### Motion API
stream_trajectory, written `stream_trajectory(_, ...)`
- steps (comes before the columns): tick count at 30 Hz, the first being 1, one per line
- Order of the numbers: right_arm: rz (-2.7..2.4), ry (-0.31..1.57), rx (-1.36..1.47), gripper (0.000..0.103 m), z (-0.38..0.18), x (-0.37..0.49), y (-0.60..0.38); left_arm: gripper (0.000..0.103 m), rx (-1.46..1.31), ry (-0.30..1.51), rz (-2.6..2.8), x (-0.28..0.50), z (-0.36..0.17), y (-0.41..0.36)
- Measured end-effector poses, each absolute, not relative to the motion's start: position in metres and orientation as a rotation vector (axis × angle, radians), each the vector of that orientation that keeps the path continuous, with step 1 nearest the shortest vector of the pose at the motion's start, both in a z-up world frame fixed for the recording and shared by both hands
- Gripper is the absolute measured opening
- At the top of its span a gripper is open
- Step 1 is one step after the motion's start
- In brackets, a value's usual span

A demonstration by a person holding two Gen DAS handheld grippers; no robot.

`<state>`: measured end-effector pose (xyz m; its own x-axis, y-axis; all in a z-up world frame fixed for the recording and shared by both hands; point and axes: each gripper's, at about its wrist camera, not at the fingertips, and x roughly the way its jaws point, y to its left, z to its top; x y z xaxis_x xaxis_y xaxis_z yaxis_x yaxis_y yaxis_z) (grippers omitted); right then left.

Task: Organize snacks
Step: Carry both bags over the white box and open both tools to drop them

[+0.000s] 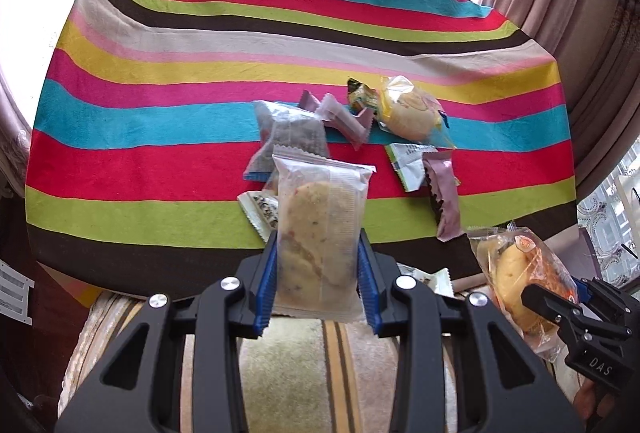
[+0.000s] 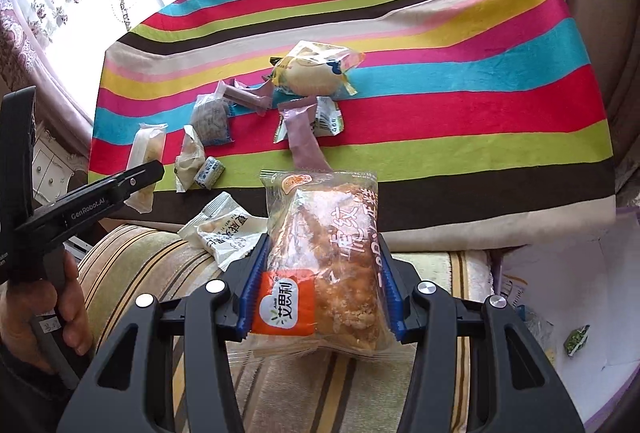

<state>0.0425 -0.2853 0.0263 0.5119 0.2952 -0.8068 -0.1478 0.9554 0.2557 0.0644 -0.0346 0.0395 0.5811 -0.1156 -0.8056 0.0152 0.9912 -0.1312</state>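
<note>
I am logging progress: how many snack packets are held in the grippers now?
2. A pale frosted packet is clamped in the left gripper; an orange-labelled bread packet in the right gripper. The rest lie loose, mostly on the striped cloth; some may be hidden.

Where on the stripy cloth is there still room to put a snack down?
The striped cloth is bare along the far side by the window and down its left part, left of the grey packet. The middle is crowded: round bun, pink wrapper and small packets overlap there.

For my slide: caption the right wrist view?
Right tongs gripping a bagged pastry above the striped cloth.
</note>
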Motion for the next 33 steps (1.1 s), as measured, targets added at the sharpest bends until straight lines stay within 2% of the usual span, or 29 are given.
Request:
stream_trajectory(11,0.168,0.99,0.264,0.049,0.022,0.024,-0.357,0.036,-0.048,0.969,-0.243,0.058,0.04,-0.119)
stream_trajectory(33,-0.025,1.039,0.51,0.049,-0.022,-0.014,-0.497,0.036,0.04,1.083,-0.545,0.057,0.015,-0.265)
